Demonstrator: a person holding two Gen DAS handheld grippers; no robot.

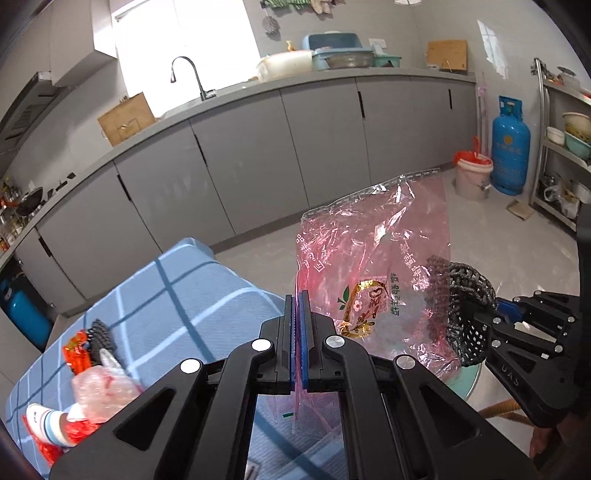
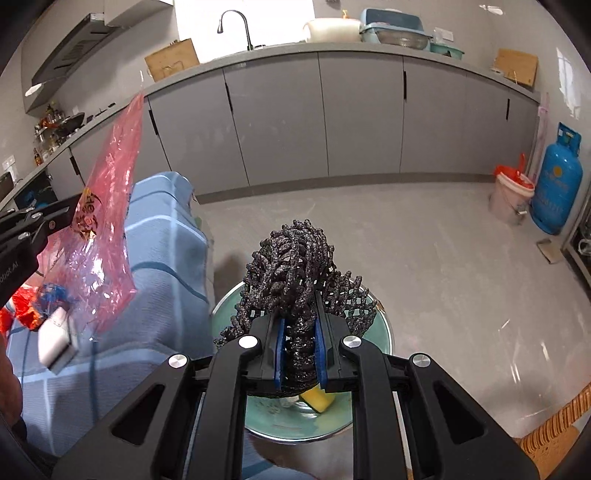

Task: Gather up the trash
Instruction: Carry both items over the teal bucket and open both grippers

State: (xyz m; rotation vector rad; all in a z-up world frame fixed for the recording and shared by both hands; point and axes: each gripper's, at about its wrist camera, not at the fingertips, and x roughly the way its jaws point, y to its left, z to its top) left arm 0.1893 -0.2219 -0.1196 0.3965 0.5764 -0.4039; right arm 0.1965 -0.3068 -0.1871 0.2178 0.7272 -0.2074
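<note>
My left gripper point(image 1: 297, 306) is shut on a pink see-through plastic bag point(image 1: 373, 273) with printed writing, held up in the air; the bag also shows in the right wrist view point(image 2: 107, 206). My right gripper point(image 2: 300, 332) is shut on a black foam net point(image 2: 295, 258), held above a green bowl point(image 2: 382, 339) with a yellow sponge piece point(image 2: 319, 400) in it. The right gripper and net also show in the left wrist view point(image 1: 465, 306). More trash lies on the blue checked tablecloth point(image 1: 177, 295): an orange wrapper point(image 1: 75, 354), a crumpled clear bag point(image 1: 99, 391), another black net point(image 1: 101, 334).
Grey kitchen cabinets point(image 2: 280, 114) with a sink tap point(image 2: 236, 26) run along the back. A blue gas cylinder point(image 2: 557, 181) and a white bucket with a red bag point(image 2: 511, 195) stand on the floor at the right. A metal shelf rack point(image 1: 561, 140) is at far right.
</note>
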